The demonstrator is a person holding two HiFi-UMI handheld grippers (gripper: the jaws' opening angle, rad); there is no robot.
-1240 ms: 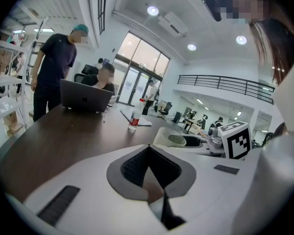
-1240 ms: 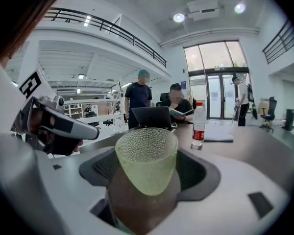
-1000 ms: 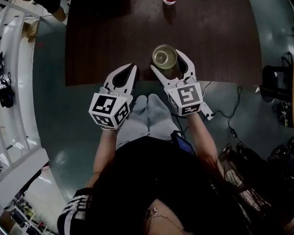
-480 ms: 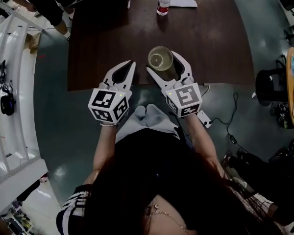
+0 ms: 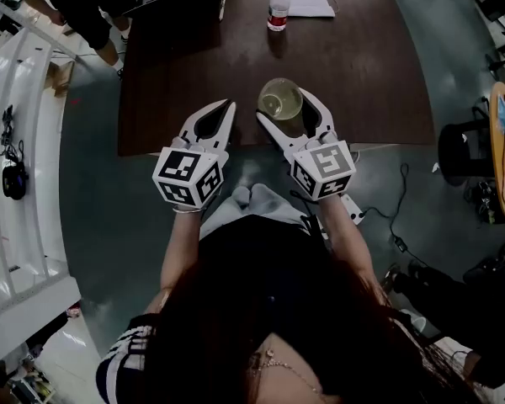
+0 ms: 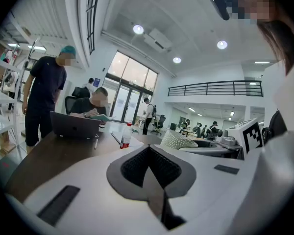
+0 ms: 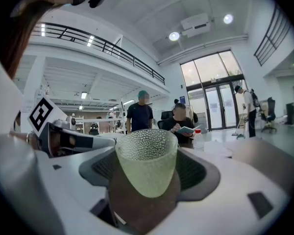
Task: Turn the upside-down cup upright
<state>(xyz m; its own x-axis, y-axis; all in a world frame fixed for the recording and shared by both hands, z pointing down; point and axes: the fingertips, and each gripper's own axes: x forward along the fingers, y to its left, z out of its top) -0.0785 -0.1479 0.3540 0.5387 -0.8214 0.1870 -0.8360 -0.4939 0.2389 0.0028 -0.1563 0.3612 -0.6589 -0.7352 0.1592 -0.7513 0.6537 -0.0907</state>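
Pinching the bumpy green cup, mouth up: right tool.

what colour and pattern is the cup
The cup is pale translucent green, covered in small raised dots; clearest in the right gripper view.

— How are the grippers finished?
— The left gripper and the right gripper are each shelled in smooth white, lined with dark grey ribbed pads, and backed by a white cube printed with black square markers.
— And what is worn?
— A black top, light grey trousers and a sleeve banded in black and white are seen.
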